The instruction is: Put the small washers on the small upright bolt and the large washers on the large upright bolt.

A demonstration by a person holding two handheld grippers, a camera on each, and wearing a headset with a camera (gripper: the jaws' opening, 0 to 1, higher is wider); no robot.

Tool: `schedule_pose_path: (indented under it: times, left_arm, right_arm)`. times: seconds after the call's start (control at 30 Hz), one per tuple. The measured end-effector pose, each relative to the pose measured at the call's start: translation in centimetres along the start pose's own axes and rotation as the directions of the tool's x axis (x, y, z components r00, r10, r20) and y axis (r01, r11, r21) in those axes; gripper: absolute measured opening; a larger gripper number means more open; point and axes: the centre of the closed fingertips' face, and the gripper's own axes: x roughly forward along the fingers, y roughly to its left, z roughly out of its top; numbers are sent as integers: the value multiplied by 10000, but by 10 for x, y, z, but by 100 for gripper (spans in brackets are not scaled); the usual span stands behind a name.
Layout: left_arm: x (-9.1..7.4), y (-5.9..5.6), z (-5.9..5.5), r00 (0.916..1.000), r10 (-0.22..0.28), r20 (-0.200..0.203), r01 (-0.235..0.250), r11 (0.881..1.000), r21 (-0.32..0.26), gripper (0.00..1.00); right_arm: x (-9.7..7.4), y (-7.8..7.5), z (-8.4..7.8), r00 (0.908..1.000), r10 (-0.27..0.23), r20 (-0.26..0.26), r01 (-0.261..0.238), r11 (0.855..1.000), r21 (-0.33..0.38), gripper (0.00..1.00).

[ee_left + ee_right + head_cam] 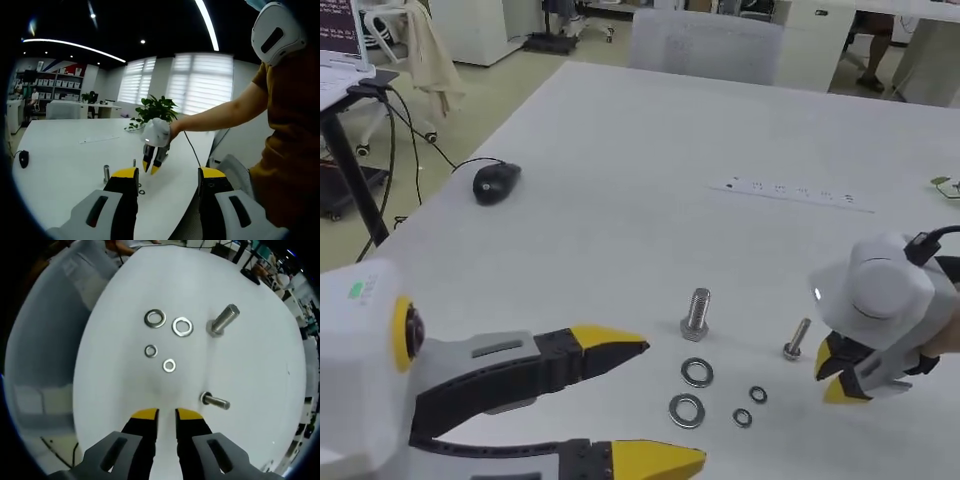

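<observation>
Head view: left tongs (675, 402) gaping wide, empty, lower left; right tongs (835, 378) slightly parted, empty, just right of small bolt (797, 340); large bolt (696, 312) upright; large washers (697, 372) and small washers (757, 395) flat on tabletop (620, 200) between tongs.

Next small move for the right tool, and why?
Probably lower the right tool onto the nearest small washer: it lies flat just ahead of the tool's empty, slightly parted jaws, and the small bolt nearby is bare.
</observation>
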Motion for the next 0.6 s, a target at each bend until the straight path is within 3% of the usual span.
schedule_pose_path:
  times: [0.23,0.6]
  left_arm:
    - [-2,-3,0,10000,-13,12,13,10000,63,46]
    - [-6,2,3,9998,148,127,-148,9999,58,46]
  right_arm:
    - [6,9,17,9996,240,147,-236,9994,-259,14]
    - [17,0,40,9989,454,137,-442,9958,-807,14]
